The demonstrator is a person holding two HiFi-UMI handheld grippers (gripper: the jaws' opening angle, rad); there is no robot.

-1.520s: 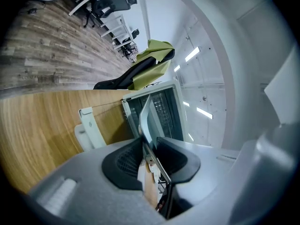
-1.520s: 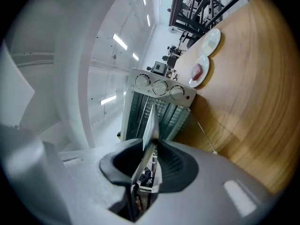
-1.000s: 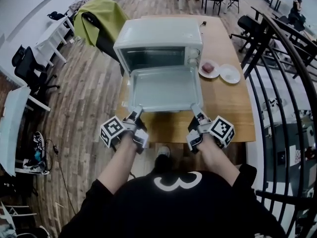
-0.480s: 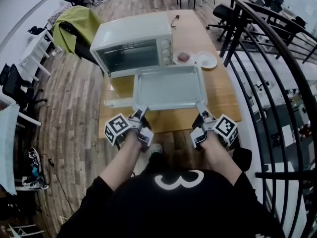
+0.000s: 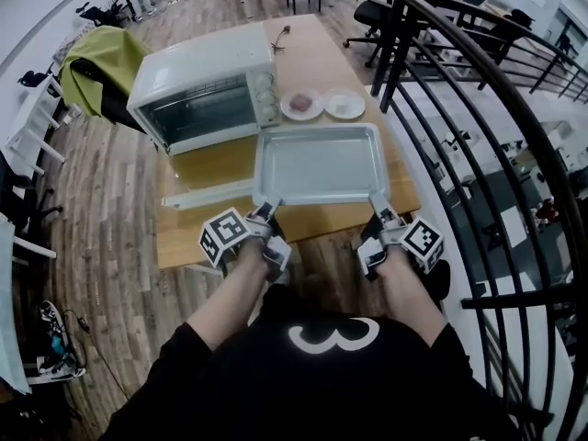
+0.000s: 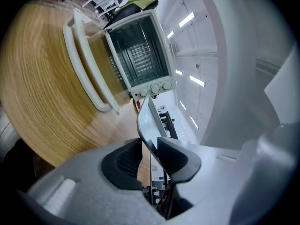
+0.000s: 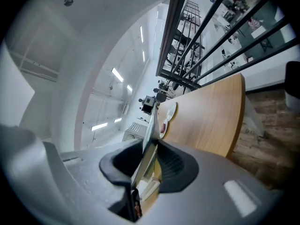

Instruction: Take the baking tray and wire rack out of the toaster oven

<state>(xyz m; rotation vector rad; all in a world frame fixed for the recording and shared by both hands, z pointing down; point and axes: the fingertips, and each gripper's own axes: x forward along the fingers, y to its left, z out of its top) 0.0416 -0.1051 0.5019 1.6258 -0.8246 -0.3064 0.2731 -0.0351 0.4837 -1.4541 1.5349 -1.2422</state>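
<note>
Two grippers carry one baking tray (image 5: 320, 162). In the head view it is fully outside the toaster oven (image 5: 204, 90), held flat in front of the oven and off to its right, just beside the dropped door (image 5: 207, 165). My left gripper (image 5: 266, 211) pinches the tray's near rim at the corner closer to the oven door. My right gripper (image 5: 378, 205) pinches the near corner farther from the oven. Two small plates (image 5: 344, 105) sit on the table (image 5: 317, 58) just right of the oven, and one bears something reddish. A dark railing (image 5: 478, 90) runs well to the right of the oven, past the table's edge.

In the left gripper view, my left gripper (image 6: 149, 156) has its pads closed on the thin rim of the baking tray (image 6: 146, 121). The toaster oven (image 6: 140, 55) stands beyond with its door (image 6: 101, 71) hanging open over the table (image 6: 42, 78). Bars show inside the oven, but I cannot tell whether they are the wire rack.

In the right gripper view, my right gripper (image 7: 149, 161) clamps the baking tray (image 7: 151, 125) edge-on. The table (image 7: 211, 116) stretches away beside it, with the railing (image 7: 197, 41) above.
</note>
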